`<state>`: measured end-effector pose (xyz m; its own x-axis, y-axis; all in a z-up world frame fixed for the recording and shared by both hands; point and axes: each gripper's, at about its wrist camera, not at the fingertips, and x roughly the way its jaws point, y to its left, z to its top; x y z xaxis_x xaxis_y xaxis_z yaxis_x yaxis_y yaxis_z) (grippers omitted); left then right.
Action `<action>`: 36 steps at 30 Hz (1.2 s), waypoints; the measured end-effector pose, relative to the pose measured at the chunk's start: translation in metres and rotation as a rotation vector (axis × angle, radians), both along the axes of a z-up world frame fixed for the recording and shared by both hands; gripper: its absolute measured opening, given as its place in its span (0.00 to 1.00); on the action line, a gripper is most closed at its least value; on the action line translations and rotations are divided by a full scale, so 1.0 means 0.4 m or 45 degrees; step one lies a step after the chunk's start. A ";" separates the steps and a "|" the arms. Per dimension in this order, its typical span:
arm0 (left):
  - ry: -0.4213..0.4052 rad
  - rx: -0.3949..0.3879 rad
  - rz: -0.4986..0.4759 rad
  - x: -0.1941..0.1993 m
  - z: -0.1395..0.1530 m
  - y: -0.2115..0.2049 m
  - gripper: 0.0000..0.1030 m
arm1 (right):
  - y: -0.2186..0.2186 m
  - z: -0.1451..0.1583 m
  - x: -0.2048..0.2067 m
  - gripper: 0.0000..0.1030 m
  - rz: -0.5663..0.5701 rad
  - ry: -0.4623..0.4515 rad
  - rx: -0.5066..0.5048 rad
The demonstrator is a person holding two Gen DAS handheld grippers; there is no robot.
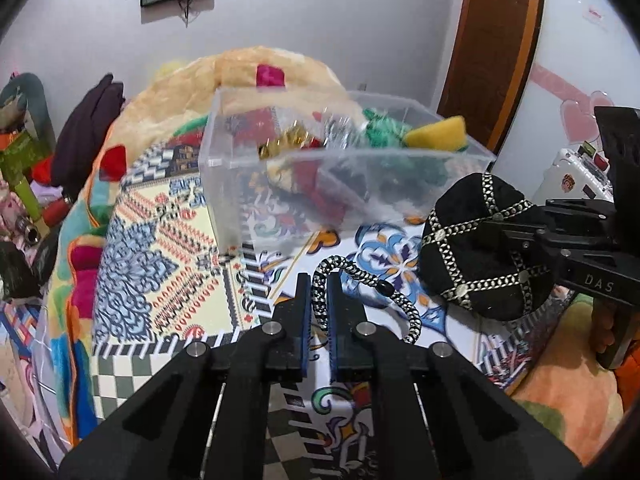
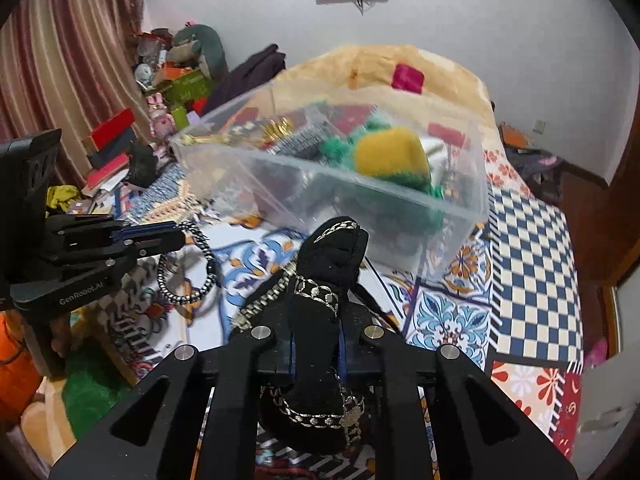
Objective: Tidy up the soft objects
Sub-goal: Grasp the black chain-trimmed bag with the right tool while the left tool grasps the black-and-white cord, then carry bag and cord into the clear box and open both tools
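A clear plastic box (image 1: pixel 240 184) stands on the patterned bedspread and holds a yellow sponge (image 1: pixel 436 130), green fluff and other soft items. It also shows in the right wrist view (image 2: pixel 460 216). My left gripper (image 1: pixel 319 292) is shut on a black-and-white braided cord (image 1: pixel 368 280), held just above the bed, in front of the box. My right gripper (image 2: pixel 316 304) is shut on a black cap with silver trim (image 2: pixel 320 312), right of the cord. The cap (image 1: pixel 476 248) and the right gripper (image 1: pixel 532 236) show in the left view. The left gripper (image 2: pixel 176 236) and cord (image 2: pixel 200 276) show in the right view.
A peach blanket (image 1: pixel 256 64) is heaped behind the box. Dark clothes (image 1: pixel 88 128) and clutter lie at the far left by the wall. A wooden door frame (image 1: pixel 492 40) stands at the right. Books and boxes (image 2: pixel 116 136) pile beside a striped curtain (image 2: pixel 72 60).
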<state>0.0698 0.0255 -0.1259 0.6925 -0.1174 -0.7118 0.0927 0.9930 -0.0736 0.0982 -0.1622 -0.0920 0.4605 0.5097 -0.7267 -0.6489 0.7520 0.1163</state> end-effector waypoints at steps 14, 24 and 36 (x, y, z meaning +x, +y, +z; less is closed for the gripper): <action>-0.234 -0.010 0.007 0.003 0.170 0.003 0.06 | -0.005 0.150 -0.008 0.12 -0.023 -0.211 0.131; -0.312 -0.002 0.053 0.077 0.229 0.045 0.06 | 0.034 0.209 0.078 0.12 -0.089 -0.284 0.203; -0.188 0.032 0.051 0.192 0.141 0.069 0.06 | 0.099 0.177 0.143 0.12 -0.064 -0.276 0.157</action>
